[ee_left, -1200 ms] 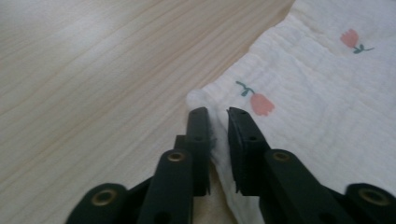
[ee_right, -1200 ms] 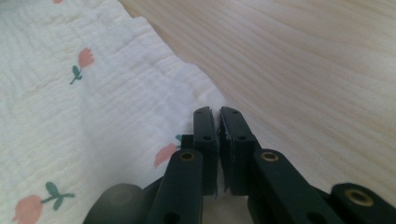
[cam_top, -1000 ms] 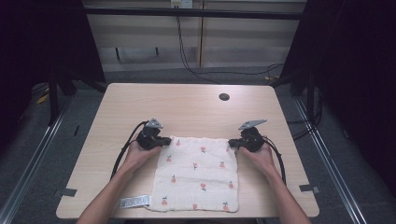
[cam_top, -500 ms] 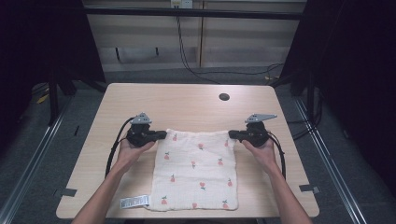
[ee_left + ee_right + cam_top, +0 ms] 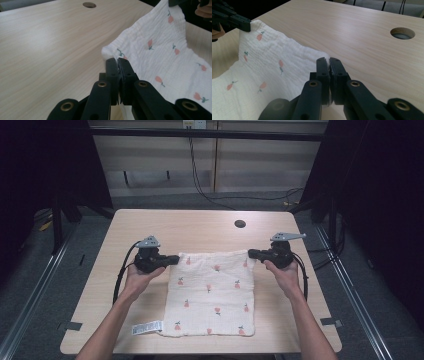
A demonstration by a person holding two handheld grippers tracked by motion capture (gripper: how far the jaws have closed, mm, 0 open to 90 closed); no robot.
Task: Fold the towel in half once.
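- On the near half of the wooden table [image 5: 150, 222], a white cloth [image 5: 210, 295] printed with small red fruit is lying mostly flat, its far edge being held up off the wood by 2 grippers.
- The left gripper [image 5: 172, 259] is clamping the far-left corner of the cloth; in the left gripper view its jaws are pressed together on the fabric [image 5: 118, 65].
- The right gripper [image 5: 252, 254] is pinching the far-right corner in the same way [image 5: 329, 65].
- The step in hand is looking like the start of a fold or a spread, with both far corners taken and the edge stretched between them.
- The next move is probably calling for both hands travelling together, level and evenly spaced, so the edge is not sagging or twisting.
- A small label [image 5: 148, 327] is lying at the cloth's near-left corner; its print is too small to read.
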